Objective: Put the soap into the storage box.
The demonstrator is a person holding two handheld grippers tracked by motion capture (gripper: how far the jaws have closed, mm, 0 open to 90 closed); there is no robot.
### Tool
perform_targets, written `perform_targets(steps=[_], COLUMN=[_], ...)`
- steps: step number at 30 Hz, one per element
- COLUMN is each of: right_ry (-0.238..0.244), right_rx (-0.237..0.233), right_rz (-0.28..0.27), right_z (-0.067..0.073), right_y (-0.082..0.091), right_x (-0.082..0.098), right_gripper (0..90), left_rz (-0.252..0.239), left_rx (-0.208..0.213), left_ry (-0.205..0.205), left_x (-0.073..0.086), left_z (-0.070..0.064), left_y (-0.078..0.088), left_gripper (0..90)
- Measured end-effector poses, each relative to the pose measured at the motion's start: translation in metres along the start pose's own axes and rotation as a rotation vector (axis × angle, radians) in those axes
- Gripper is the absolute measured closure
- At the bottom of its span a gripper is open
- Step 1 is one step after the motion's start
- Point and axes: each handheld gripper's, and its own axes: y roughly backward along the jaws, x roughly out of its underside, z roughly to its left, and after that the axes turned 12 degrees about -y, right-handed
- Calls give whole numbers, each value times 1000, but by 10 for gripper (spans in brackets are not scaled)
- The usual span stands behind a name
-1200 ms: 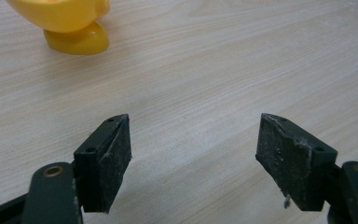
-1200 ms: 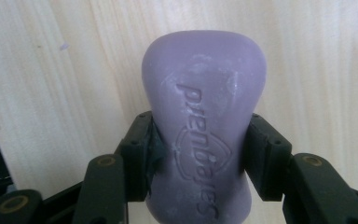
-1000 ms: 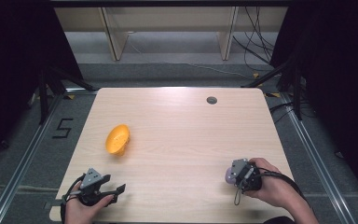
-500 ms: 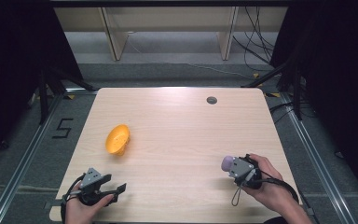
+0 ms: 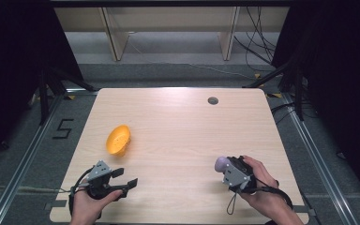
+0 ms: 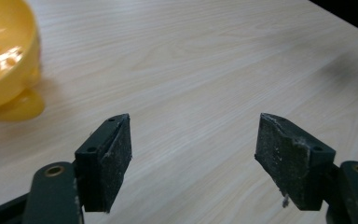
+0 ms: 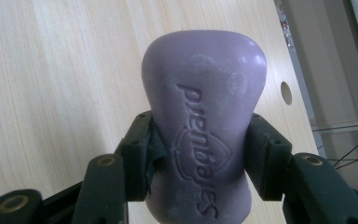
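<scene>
Your right gripper (image 5: 226, 168) clamps purple soap (image 5: 221, 163); yellow bowl (image 5: 118, 139) lies far-left, nearer your empty, wide-open left gripper (image 5: 124, 177).

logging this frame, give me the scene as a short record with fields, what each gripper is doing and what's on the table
left gripper: open, holds nothing, low at the table's near left
right gripper: shut on the purple soap bar, near right
soap marking: embossed lettering on its face
yellow bowl: tipped on its side, left half of the table, apart from both grippers
table: light wood, small round hole near the far edge
</scene>
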Motion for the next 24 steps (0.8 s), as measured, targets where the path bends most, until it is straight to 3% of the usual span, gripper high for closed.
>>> perform_targets(steps=[1,3,4,5,7,8,9,10,11,12,13,14,17,18,19,21,23,24], right_ry=[-24,-9,20,-15,32,-2,38,3,40,21,44,10,10,53,4,4,10,51], right_rx=[6,3,-4,1,-1,1,-3,3,-10,-5,-1,5,6,6,15,12,12,26], right_rz=[22,10,-1,12,-8,4,-10,-2,-16,-9,-23,-11,-16,-33,-30,-28,-33,-53], right_z=[2,4,3,7,6,8,7,9,8,9,9,11,11,9,12,12,13,11], right_y=[2,2,1,3,2,3,3,4,3,4,4,5,5,4,4,4,3,2], right_x=[-1,-3,-5,-5,-9,-9,-11,-11,-13,-14,-15,-15,-18,-20,-20,-21,-24,-25], right_gripper=[504,504,504,504,504,504,504,504,504,504,504,504,504,504,504,504,504,504], left_rz=[-5,-16,-18,-16,-26,-27,-27,-25,-23,-27,-28,-26,-31,-35,-33,-42,-55,-59], left_rx=[11,27,46,54,63,75,84,82,88,104,110,111,134,135,137,156,168,186], left_ry=[-15,-27,-49,-54,-76,-89,-98,-110,-122,-128,-133,-142,-154,-163,-160,-168,-167,-174], left_x=[-5,-15,-21,-25,-35,-41,-46,-51,-56,-60,-64,-69,-77,-80,-84,-90,-95,-98], left_z=[-1,-7,-9,-10,-16,-18,-20,-23,-25,-26,-28,-30,-35,-37,-39,-41,-45,-46], left_y=[-2,-7,-10,-11,-16,-18,-20,-22,-24,-26,-28,-30,-35,-36,-38,-42,-45,-47], left_gripper=[273,283,290,292,292,292,292,292,292,292,292,292,293,293,293,295,297,298])
